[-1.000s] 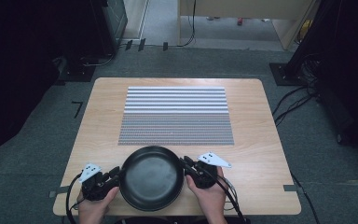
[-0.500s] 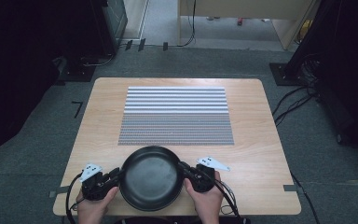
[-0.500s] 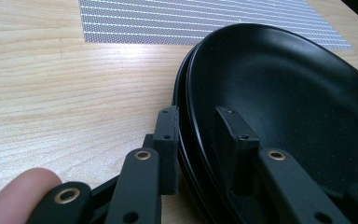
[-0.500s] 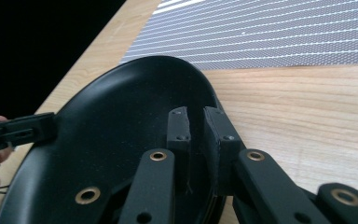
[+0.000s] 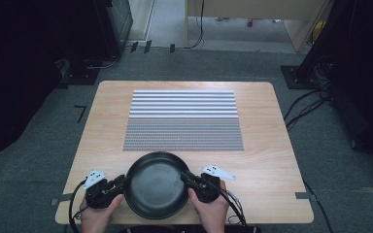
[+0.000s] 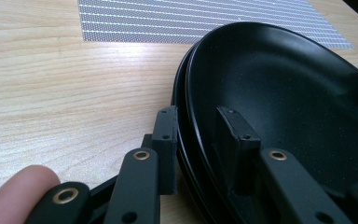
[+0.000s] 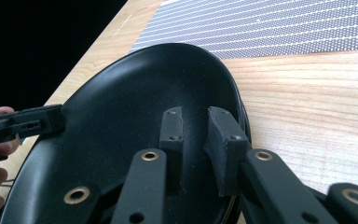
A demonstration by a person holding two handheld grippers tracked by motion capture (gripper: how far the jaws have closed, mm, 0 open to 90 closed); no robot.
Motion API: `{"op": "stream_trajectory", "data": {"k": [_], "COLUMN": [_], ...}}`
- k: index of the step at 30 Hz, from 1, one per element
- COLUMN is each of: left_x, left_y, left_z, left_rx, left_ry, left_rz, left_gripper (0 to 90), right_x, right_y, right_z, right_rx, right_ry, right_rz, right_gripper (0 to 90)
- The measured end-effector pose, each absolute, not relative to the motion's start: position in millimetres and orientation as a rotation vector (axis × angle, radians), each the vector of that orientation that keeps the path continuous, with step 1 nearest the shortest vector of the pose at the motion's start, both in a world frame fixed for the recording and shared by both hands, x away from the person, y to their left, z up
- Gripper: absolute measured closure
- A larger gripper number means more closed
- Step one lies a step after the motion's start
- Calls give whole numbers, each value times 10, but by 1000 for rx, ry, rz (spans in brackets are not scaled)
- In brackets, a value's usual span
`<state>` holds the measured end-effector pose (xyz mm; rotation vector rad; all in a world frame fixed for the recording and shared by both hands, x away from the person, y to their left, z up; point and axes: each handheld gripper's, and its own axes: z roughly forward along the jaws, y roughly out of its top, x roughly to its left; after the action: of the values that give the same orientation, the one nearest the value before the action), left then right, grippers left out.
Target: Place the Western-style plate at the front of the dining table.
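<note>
Near edge of the wooden table [image 5: 272, 160]: a person's hands enter from the bottom of the high view, each holding a gripper. The left gripper [image 5: 119, 183] and the right gripper [image 5: 188, 177] meet a black round pan [image 5: 156, 184] from opposite sides, the pan lying between them at the table's near middle. In the left gripper view, the left gripper [image 6: 200, 140] has its two jaws closed on the left rim of the pan [image 6: 279, 93], one jaw outside the rim and one inside the bowl; a fingertip [image 6: 18, 191] shows at the lower left. In the right gripper view, the right gripper [image 7: 199, 133] has its jaws drawn close together over the right rim of the pan [image 7: 121, 116], with one jaw inside the bowl and the other at the rim; whether both pads press the rim cannot be told for certain. Across the bowl, the left gripper and fingers appear at the left edge. Farther off, a grey striped mat [image 5: 183, 120] lies flat on the table's middle, apart from the pan. Beyond the table, cables [image 5: 306, 104] run over a grey floor [image 5: 213, 63].
</note>
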<state>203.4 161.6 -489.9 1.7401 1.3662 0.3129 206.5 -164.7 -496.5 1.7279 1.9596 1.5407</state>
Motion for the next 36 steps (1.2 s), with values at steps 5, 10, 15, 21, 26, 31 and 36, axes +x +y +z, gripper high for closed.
{"op": "stream_trajectory", "data": {"k": [5, 10, 15, 21, 26, 31, 36], "left_x": [2033, 2034, 2039, 2036, 2038, 2041, 2040], "left_y": [1612, 1614, 1604, 1602, 1601, 1602, 1598], "left_z": [-4899, -4902, -4914, -4911, -4915, -4920, -4922], "left_rx": [1739, 1741, 1742, 1745, 1743, 1741, 1744], "left_ry": [1370, 1368, 1369, 1370, 1371, 1372, 1373], "left_rz": [314, 312, 310, 311, 310, 304, 303], "left_gripper": [700, 698, 680, 678, 678, 673, 669], "right_x": [2085, 2071, 2025, 2007, 2004, 2029, 2031], "right_y": [-1617, -1546, -1628, -1709, -1737, -1766, -1724], "right_z": [-5002, -5047, -4984, -4943, -4956, -5001, -5026], "right_rx": [1763, 1775, 1752, 1752, 1766, 1816, 1824], "right_ry": [1991, 2009, 1896, 1816, 1788, 1794, 1804], "right_rz": [1568, 1589, 1581, 1561, 1552, 1537, 1556], "right_gripper": [790, 799, 774, 763, 748, 746, 741]}}
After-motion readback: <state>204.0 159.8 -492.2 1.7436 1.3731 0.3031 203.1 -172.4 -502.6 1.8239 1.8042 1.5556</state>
